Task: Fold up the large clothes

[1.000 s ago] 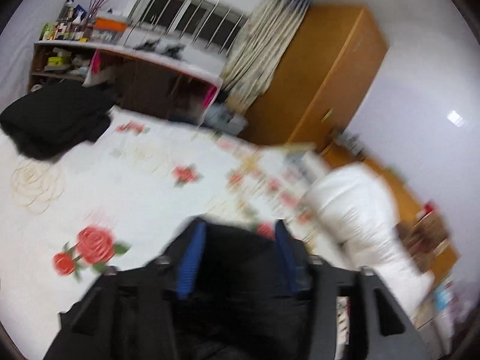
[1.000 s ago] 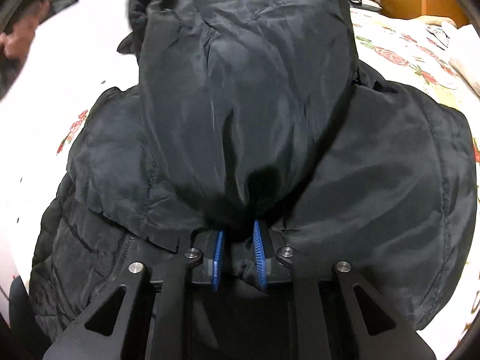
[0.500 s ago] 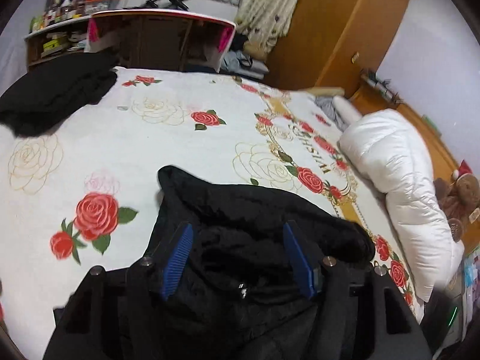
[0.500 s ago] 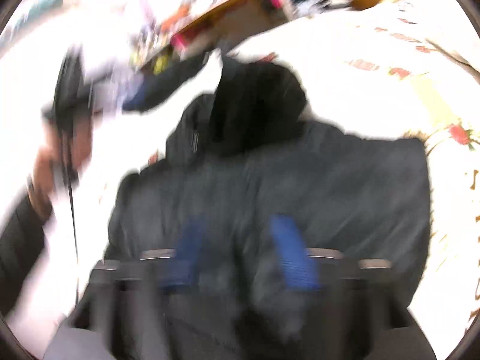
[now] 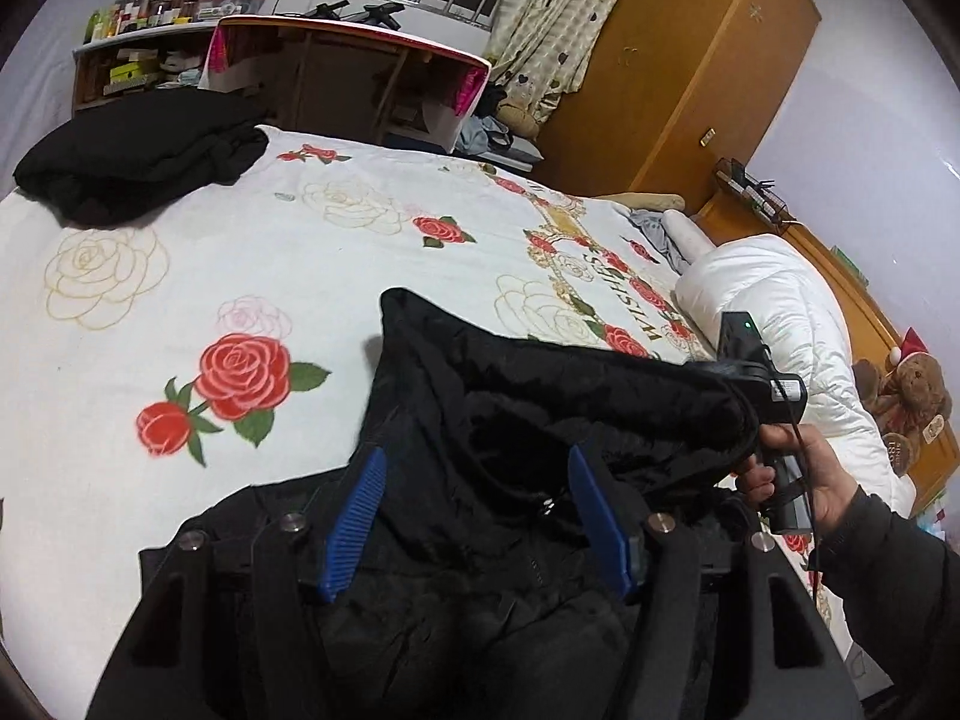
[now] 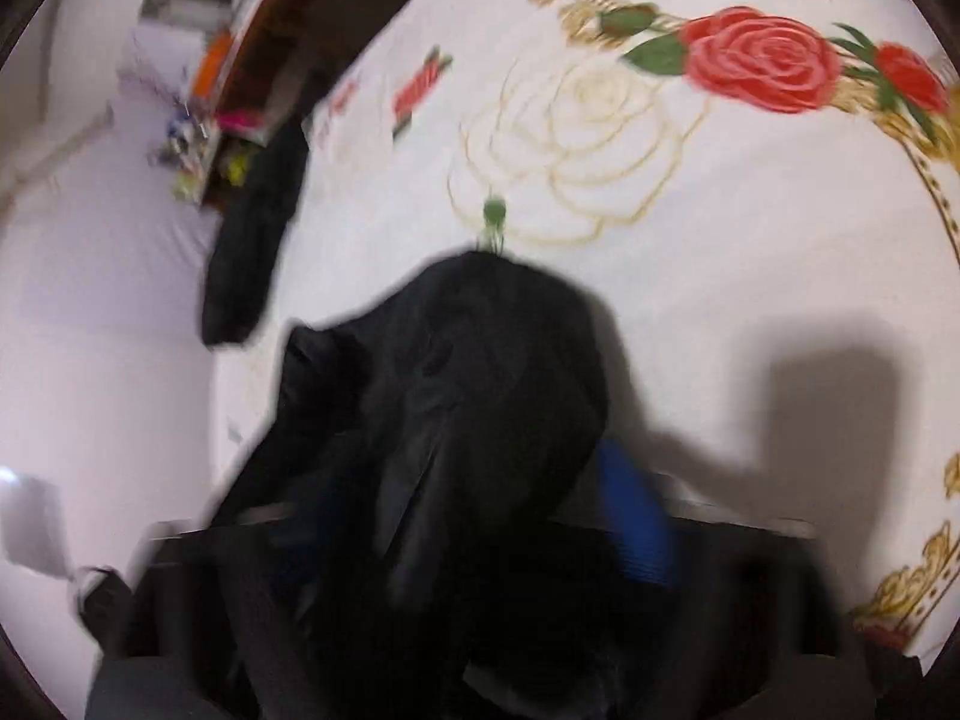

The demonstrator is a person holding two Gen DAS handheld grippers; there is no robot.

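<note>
A black padded jacket [image 5: 510, 420] lies on the rose-print bedspread [image 5: 180, 276]. My left gripper [image 5: 480, 504] hovers open over the jacket's collar area, blue fingers [image 5: 354, 516] spread wide, holding nothing. My right gripper shows in the left wrist view [image 5: 756, 384] at the jacket's right edge, held by a hand, its tips hidden under the fabric. The right wrist view is blurred: a fold of the black jacket [image 6: 456, 420] covers the gripper [image 6: 480, 510], with one blue finger [image 6: 636, 516] showing beside it.
A folded pile of black clothes [image 5: 138, 156] sits at the bed's far left corner. A white duvet [image 5: 774, 312] lies along the right side, with a teddy bear [image 5: 906, 396] beyond. A desk with shelves [image 5: 336, 72] and a wooden wardrobe [image 5: 678, 60] stand behind the bed.
My left gripper dropped down toward the jacket and stays open. My right gripper swung fast with the jacket fold, from a shut grip over the jacket's back to the bed side.
</note>
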